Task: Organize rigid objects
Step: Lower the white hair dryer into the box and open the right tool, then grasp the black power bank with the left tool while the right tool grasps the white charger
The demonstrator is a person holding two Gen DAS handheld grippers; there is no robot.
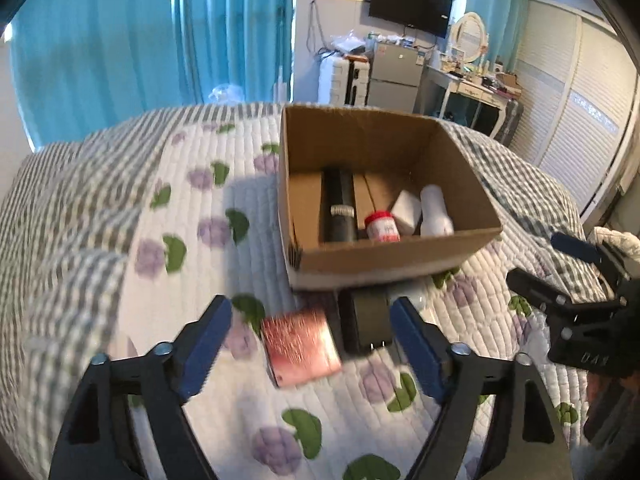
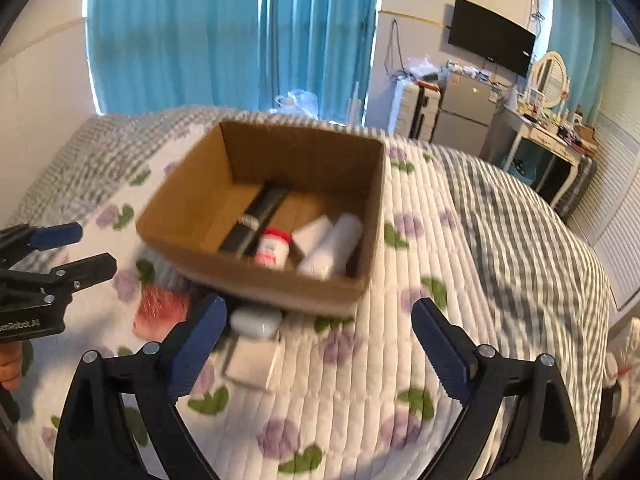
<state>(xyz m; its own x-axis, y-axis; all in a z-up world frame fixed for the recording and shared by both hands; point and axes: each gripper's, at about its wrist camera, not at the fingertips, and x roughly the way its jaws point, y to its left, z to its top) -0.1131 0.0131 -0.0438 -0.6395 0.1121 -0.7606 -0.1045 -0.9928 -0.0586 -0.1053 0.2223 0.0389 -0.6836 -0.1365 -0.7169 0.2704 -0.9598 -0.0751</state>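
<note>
An open cardboard box stands on the quilted bed. Inside lie a black tube, a red-capped jar, a white block and a white bottle. In front of the box lie a pink glittery case, a black charger block, a small white oval case and a flat white box. My left gripper is open above the pink case and black block. My right gripper is open and empty, right of the white items.
The bed carries a white quilt with purple flowers and a grey striped border. Blue curtains, a suitcase, a small fridge, a dressing table and louvred wardrobe doors stand beyond the bed.
</note>
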